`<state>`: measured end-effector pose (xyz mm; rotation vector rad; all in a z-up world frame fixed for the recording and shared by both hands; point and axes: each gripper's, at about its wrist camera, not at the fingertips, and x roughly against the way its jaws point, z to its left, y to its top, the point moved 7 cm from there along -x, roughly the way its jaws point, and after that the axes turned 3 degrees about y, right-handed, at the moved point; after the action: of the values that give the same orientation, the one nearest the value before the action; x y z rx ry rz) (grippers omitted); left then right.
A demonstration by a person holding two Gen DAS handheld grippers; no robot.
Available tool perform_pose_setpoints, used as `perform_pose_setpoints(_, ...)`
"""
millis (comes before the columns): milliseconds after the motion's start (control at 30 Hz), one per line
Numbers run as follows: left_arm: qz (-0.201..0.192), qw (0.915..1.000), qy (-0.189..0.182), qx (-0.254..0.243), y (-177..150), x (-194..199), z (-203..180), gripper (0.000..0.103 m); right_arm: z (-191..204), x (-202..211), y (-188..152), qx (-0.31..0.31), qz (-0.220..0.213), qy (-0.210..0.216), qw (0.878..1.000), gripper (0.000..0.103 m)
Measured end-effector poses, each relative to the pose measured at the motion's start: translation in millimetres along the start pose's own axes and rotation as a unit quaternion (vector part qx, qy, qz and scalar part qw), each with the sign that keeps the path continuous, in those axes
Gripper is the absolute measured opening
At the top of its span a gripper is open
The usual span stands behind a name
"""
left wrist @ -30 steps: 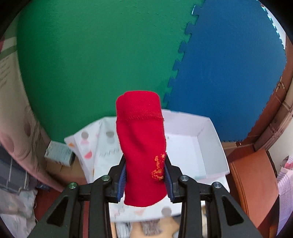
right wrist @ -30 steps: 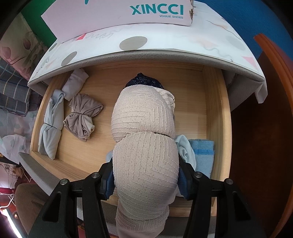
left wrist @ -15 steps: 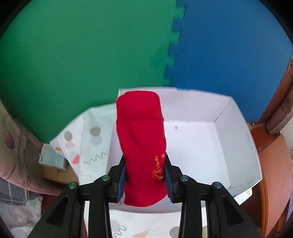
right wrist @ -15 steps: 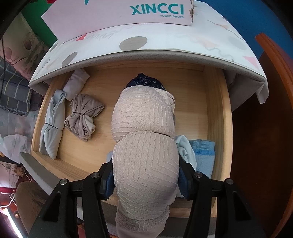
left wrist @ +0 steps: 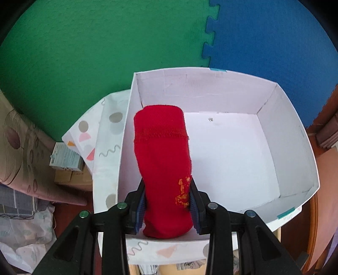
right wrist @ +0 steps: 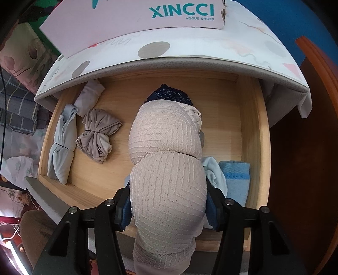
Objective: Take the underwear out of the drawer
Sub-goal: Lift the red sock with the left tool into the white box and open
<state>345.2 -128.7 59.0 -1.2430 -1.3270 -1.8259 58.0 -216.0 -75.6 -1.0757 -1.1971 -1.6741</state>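
My left gripper [left wrist: 168,203] is shut on a rolled red underwear [left wrist: 162,160] with an orange mark, held over the left part of an open white shoe box [left wrist: 295,131]. My right gripper [right wrist: 168,203] is shut on a rolled beige lace underwear [right wrist: 166,179], held above the open wooden drawer [right wrist: 251,127]. In the drawer lie a dark blue roll [right wrist: 169,95], a taupe bundle [right wrist: 97,135], a pale blue bundle [right wrist: 63,148], a lilac roll [right wrist: 89,95] and a light blue folded piece [right wrist: 234,177].
The shoe box stands on a dotted white cloth [left wrist: 107,148] covering the cabinet top; its "XINCCI" side [right wrist: 147,14] shows above the drawer. Green [left wrist: 95,42] and blue [left wrist: 274,38] foam mats lie behind. A brown wooden panel [right wrist: 306,148] is right of the drawer.
My left gripper has moved forward with the red underwear, so the white box now fills the view beneath it. The right gripper has barely moved with the beige underwear.
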Motion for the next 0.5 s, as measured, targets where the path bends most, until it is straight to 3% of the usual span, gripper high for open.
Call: perform_pose_setpoints(500,0.006,0.9998,0.016,0.004,-26.6,3.8,7.3,0.036,-0.4,-0.2,0.8,-0.002,-0.001,0.000,1.000,0.053)
